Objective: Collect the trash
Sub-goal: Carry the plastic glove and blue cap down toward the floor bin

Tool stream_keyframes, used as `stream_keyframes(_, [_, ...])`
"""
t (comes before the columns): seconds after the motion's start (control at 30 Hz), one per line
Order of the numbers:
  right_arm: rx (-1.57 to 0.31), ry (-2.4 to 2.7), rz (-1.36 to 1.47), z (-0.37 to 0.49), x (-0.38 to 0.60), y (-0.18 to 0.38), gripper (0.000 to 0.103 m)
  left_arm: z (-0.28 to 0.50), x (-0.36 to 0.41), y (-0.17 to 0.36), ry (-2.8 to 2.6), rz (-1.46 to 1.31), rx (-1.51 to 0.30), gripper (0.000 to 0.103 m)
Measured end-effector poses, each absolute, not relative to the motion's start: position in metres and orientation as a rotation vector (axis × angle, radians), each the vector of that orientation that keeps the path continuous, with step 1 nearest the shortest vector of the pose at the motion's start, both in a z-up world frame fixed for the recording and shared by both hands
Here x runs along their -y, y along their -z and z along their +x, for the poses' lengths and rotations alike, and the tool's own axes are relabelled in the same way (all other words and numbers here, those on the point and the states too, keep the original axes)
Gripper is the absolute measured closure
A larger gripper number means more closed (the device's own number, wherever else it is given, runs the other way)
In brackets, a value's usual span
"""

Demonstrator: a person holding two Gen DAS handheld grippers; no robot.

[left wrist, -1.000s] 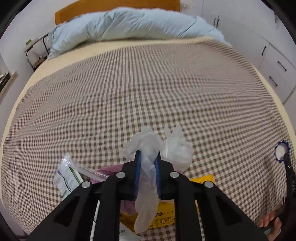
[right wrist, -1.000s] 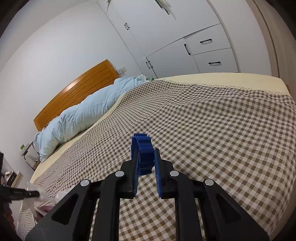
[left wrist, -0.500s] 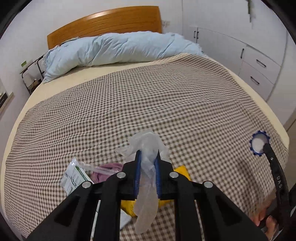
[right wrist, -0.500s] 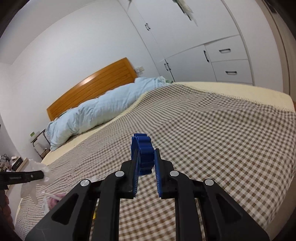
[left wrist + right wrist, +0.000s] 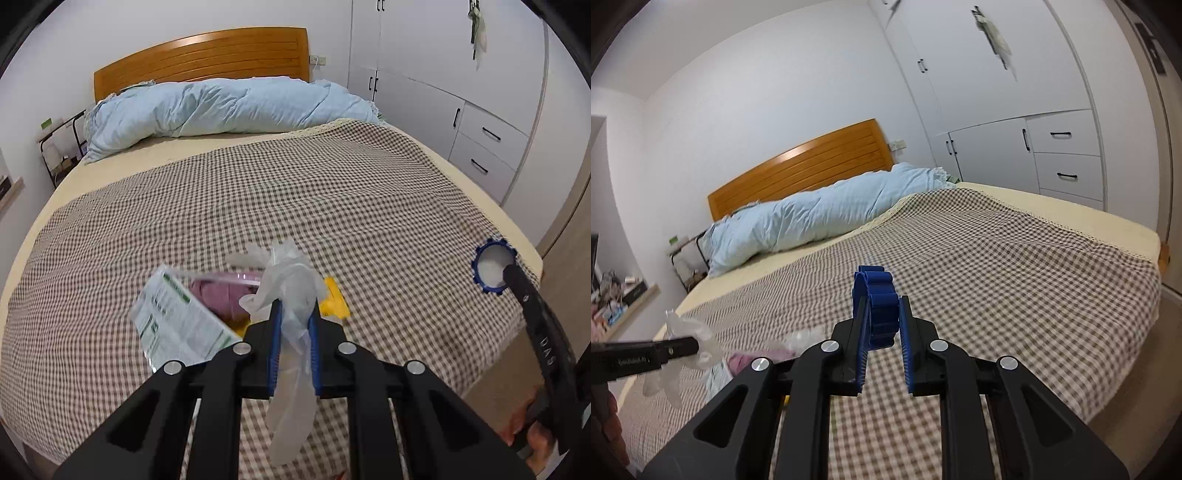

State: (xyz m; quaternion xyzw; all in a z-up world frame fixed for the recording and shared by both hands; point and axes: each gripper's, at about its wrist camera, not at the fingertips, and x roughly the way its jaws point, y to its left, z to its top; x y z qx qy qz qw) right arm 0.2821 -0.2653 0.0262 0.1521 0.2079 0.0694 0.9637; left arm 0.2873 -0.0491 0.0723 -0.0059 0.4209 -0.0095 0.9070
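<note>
- Checked bedding is covering the bed [image 5: 332,192], with a blue quilt [image 5: 229,107] bunched at the headboard.
- Left tool [image 5: 294,334] is pinching a limp plastic glove [image 5: 291,291], lifting it clear of the bed for disposal.
- Right tool [image 5: 882,325] is clamping a blue cap [image 5: 877,299], likely also trash.
- Leaflet [image 5: 177,317], pink bag [image 5: 221,295] and yellow packet [image 5: 334,299] are lying below the glove, not yet collected.

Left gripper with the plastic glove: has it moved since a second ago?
Yes. The left gripper, shut on the plastic glove, has lifted and drawn back from the bed: the headboard, earlier cut off at the top, now shows whole.
</note>
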Motion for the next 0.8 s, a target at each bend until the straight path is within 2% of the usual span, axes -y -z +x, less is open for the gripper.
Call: stream_keyframes(0.8, [-0.409, -0.221, 0.142, 0.146, 0.259, -0.026, 0.087, 0.127, 0.066, -0.084, 0.125, -0.05, -0.73, 0.092])
